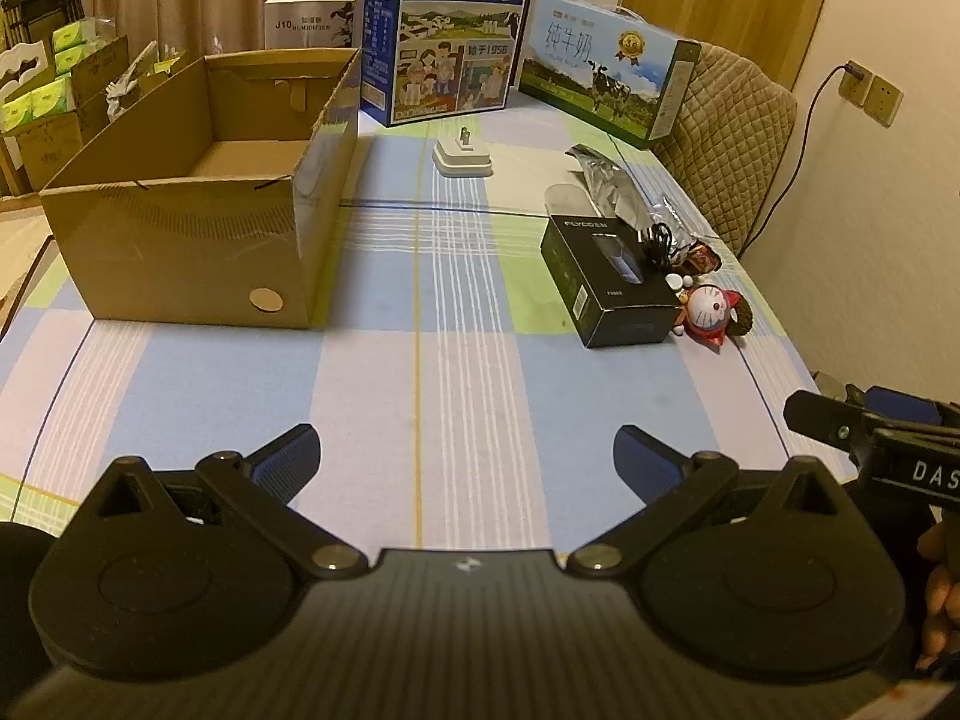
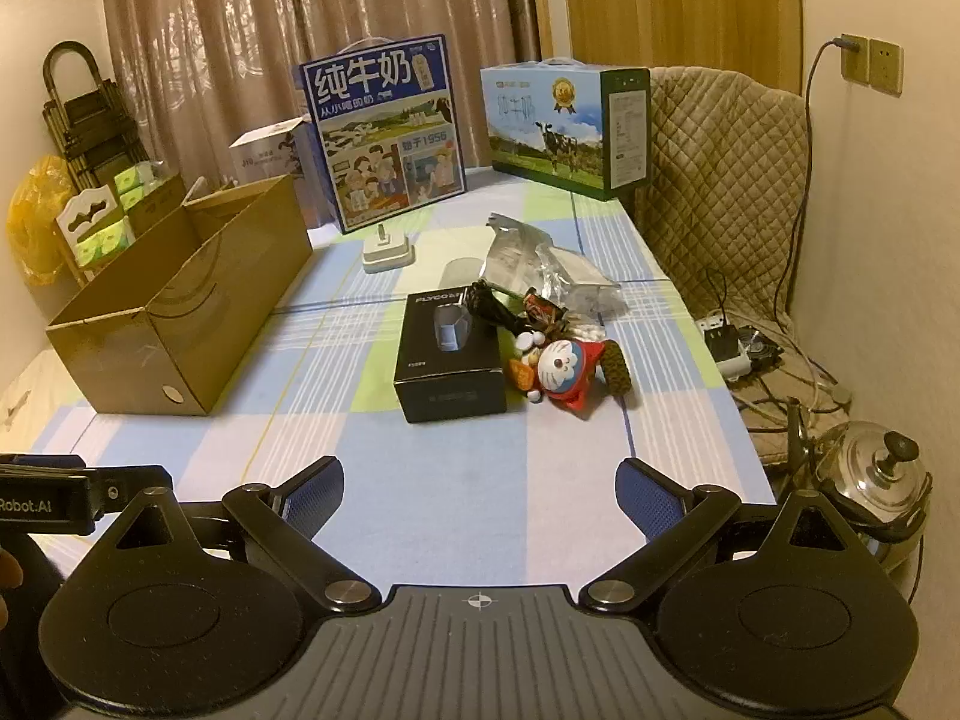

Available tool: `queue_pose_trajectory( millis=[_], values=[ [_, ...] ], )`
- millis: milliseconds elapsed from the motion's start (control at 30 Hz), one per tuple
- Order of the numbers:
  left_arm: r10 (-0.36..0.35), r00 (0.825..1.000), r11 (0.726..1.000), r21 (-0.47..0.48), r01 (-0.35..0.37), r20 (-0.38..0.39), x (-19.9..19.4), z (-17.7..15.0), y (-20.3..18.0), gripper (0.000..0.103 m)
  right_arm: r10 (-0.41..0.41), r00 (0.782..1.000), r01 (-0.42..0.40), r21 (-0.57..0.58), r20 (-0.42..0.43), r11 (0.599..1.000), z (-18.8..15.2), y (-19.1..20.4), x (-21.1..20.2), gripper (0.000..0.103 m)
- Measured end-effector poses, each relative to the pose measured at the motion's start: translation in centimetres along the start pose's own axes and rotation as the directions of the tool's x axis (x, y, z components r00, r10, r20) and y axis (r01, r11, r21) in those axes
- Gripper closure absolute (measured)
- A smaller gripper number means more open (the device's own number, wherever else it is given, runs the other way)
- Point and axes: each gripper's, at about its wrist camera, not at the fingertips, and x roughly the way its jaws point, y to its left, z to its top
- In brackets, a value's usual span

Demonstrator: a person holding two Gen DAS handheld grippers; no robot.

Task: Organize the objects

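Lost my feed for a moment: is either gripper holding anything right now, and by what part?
Nothing is held. The left gripper and right gripper are both open over the tablecloth, with nothing between their fingers.

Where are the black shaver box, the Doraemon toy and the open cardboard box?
Black shaver box (image 2: 447,348): right wrist view, on its top face.
Doraemon toy (image 2: 561,366): right wrist view, on its white face.
Open cardboard box (image 1: 180,252): left wrist view, on its near wall.
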Motion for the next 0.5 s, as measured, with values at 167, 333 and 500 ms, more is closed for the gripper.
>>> queue_pose_trajectory(
  millis=[167,333,500],
  values=[
    [-0.004,1.000,1.000,0.000,0.004,-0.002,0.05,0.01,0.03,0.001,0.001,1.000,-0.001,0.000,-0.002,1.000,0.06,0.00,-0.02,0.008],
    [-0.006,1.000,1.000,0.001,0.006,-0.001,0.10,0.06,-0.13,0.001,0.002,1.000,-0.002,-0.001,-0.003,1.000,0.04,-0.02,0.04,0.008],
    [-0.008,1.000,1.000,0.002,0.008,-0.004,0.06,0.01,-0.21,0.001,0.003,1.000,-0.003,0.003,-0.003,1.000,-0.01,-0.01,0.01,0.008]
  ],
)
